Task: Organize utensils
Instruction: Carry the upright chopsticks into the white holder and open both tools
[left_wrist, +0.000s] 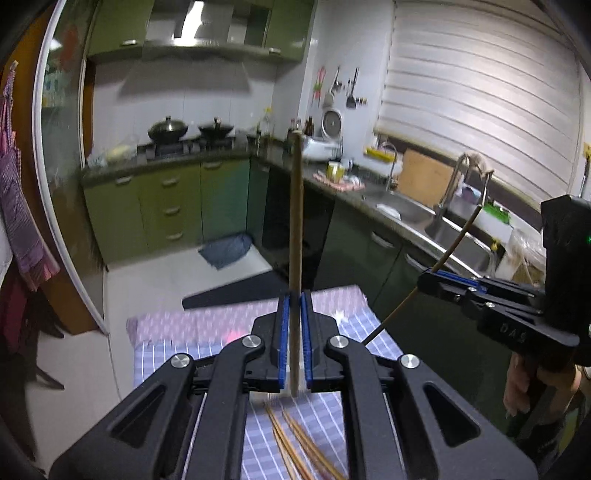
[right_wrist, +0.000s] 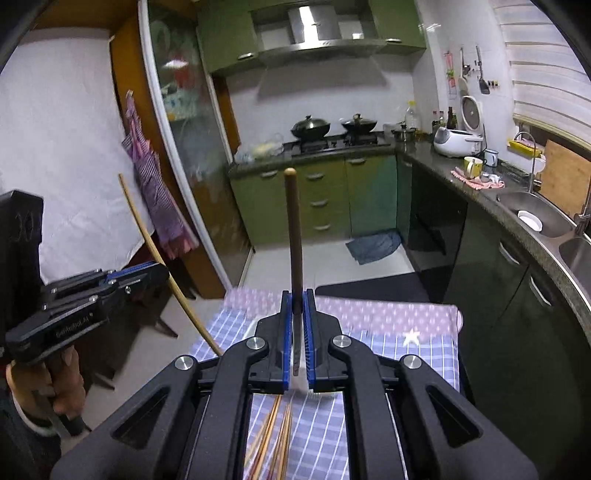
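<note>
My left gripper (left_wrist: 294, 295) is shut on a light wooden chopstick (left_wrist: 295, 229) that stands upright between its blue pads. My right gripper (right_wrist: 297, 293) is shut on a darker wooden chopstick (right_wrist: 294, 229), also upright. Each gripper shows in the other's view, the right one (left_wrist: 436, 277) with its chopstick (left_wrist: 458, 236) slanting through it, the left one (right_wrist: 155, 269) with its chopstick (right_wrist: 155, 251). Several loose chopsticks (left_wrist: 295, 439) lie on the blue checked cloth (left_wrist: 258, 454) below both grippers, and they show in the right wrist view too (right_wrist: 273, 435).
The cloth covers a small table (right_wrist: 424, 354) with a pink strip at its far edge. Beyond is tiled floor with a blue rag (right_wrist: 375, 245), green cabinets (right_wrist: 321, 195), a stove with two woks (right_wrist: 332, 127), and a counter with sinks (right_wrist: 532, 214) on the right.
</note>
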